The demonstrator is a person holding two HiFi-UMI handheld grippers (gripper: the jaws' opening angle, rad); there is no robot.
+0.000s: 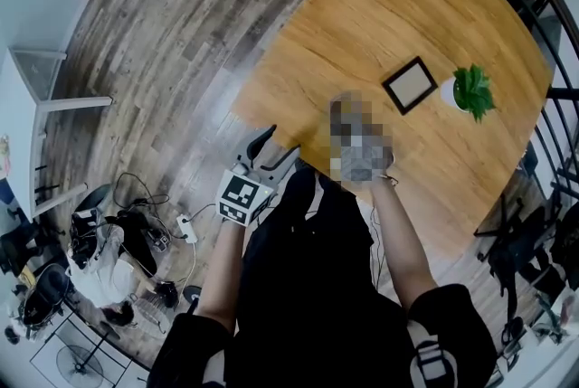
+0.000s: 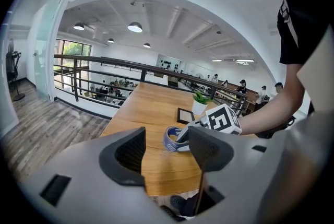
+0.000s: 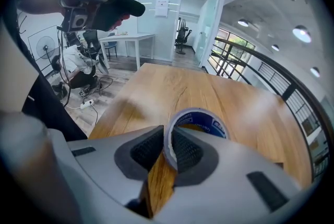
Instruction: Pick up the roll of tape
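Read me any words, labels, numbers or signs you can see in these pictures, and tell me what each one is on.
None can be read.
Roll of tape: white print on its blue inner face, too blurred to read.
Sheet of paper on the glass wall: too small to read.
Marker cube: black-and-white square pattern, no words.
Black shirt: white print at its edge, cut off and unreadable.

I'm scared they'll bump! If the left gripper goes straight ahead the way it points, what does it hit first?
Probably the tape, pinched by the right gripper, just ahead of the left gripper. It might brush the table first; depth is hard to tell.
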